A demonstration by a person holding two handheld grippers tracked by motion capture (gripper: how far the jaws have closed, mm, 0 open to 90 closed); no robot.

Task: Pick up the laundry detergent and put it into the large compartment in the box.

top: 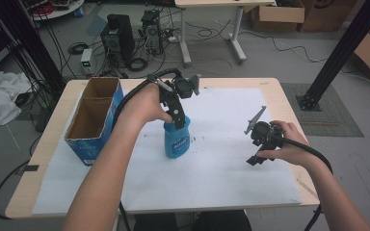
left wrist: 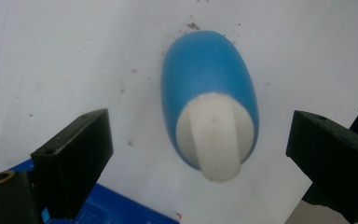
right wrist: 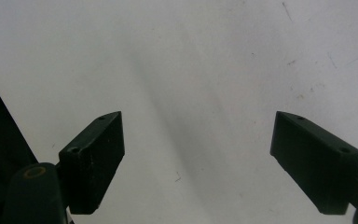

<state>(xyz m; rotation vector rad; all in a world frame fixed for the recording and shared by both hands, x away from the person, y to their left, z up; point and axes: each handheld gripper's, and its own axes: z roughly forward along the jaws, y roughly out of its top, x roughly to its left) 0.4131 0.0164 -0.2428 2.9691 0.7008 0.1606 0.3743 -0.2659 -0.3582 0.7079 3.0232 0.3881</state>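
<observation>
Bottle stands upright between the left gripper's spread jaws, untouched.

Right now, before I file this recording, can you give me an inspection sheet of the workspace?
Surface: wooden table under a white paper sheet, speckled with dark crumbs.
Job's things: blue plastic bottle with white cap, upright mid-sheet.
Clutter: open blue cardboard box at the left edge.
Grippers: left claw open above the bottle's cap, jaws either side, not touching; right claw open over bare paper.
Cables: black cable trailing from the right claw.
Surroundings: computer towers, floor cables, cardboard boxes.
</observation>
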